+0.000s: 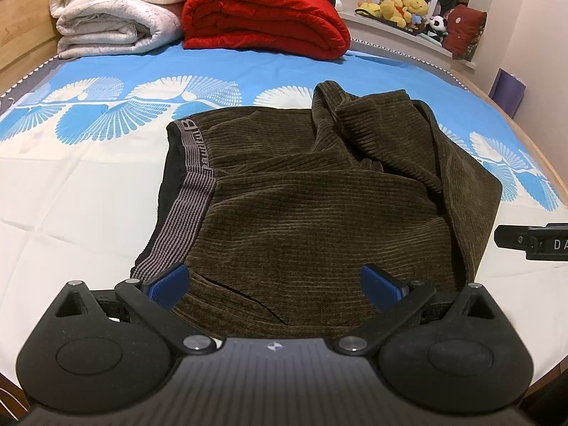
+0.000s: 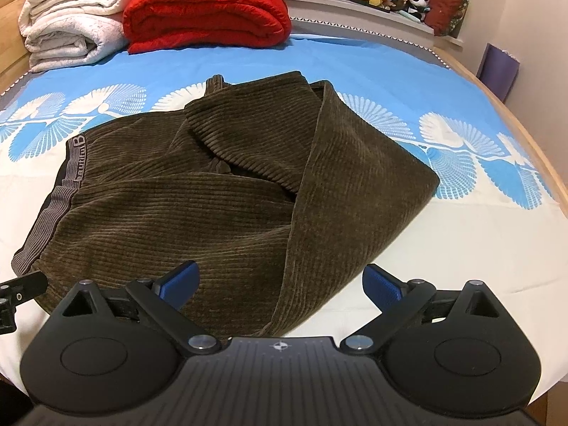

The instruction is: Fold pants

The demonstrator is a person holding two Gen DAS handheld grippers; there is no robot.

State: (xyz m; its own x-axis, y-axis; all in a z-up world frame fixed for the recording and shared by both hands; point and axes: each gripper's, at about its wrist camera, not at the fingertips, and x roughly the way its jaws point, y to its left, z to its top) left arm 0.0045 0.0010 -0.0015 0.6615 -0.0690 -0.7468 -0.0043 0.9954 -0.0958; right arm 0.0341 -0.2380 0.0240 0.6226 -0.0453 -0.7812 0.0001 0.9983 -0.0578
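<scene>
A bed sheet [image 1: 88, 191], blue and white with fan shapes, fills both views. On it lie the pants [image 1: 319, 213], brown corduroy, bunched into a rough heap at the centre, with the striped grey waistband [image 1: 188, 191] at about 9 o'clock and the legs folded over toward 1 o'clock. At 12 o'clock rests a folded red blanket [image 1: 262, 17], and a white blanket [image 1: 113, 14] sits at 11. Plush toys [image 1: 401, 7] crowd a ledge near 1 o'clock. The left gripper [image 1: 275, 282] hovers at the near hem, blue pads wide apart, empty. The right gripper [image 2: 280, 282] is likewise spread, holding nothing, over the heap's near edge.
</scene>
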